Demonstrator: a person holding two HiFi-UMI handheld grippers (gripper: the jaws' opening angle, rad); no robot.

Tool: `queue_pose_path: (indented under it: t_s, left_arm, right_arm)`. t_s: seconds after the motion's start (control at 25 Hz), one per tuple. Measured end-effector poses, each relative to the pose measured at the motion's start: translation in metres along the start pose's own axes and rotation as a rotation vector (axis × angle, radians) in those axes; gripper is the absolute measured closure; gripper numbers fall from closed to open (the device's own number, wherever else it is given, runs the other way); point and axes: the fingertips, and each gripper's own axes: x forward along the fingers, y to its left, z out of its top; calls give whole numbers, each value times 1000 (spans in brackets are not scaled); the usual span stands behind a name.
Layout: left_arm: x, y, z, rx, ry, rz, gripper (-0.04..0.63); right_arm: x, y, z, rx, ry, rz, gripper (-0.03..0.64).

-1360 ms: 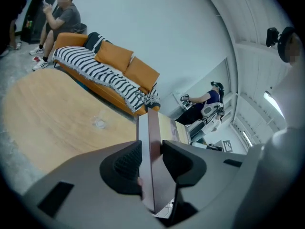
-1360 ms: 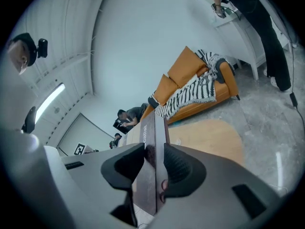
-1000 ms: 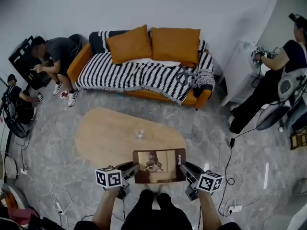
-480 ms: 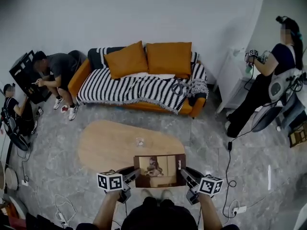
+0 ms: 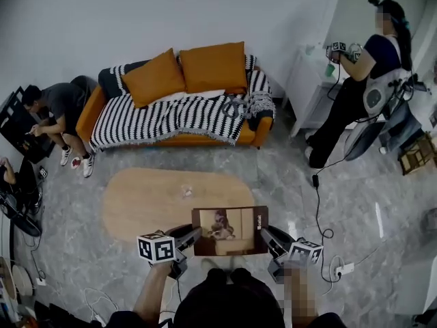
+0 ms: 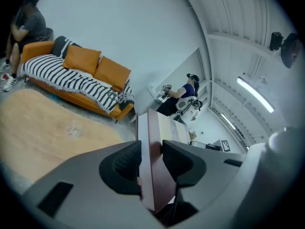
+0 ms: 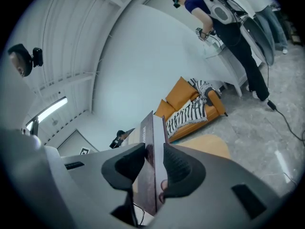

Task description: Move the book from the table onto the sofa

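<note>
Fingers [image 6: 125, 165] of the left gripper [image 5: 190, 234] are pressed tight on one side edge of the book [image 5: 230, 230]. The fingers [image 7: 181, 168] of the right gripper [image 5: 272, 236] are pressed tight on the other side edge. So the book sits between the two pairs of fingers, lying flat with its picture side up. It looks lifted off the table [image 5: 140, 200], which is in front of the fingers and lower down. The sofa [image 5: 92, 118] is far ahead of the fingers, past the table. It has a striped blanket [image 5: 171, 115] and two orange cushions [image 5: 184, 70] on it.

I think the step now is the carry. The book is picked up but has not got to the sofa yet. Next, both grippers need to go forward together, over or round the table. They must keep the same gap between them, so the book does not slip out or bend. Then the book can go down onto the striped seat, and only after that should the fingers let go.
</note>
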Motion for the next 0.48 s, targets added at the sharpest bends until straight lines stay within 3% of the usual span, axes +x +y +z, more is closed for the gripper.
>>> queue_pose_path:
  t_s: [0.48]
  left_arm:
    - [98,-71,-5,97,185,-175,456]
  right_arm:
    - [-103,-51,26,75,-207,-164,480]
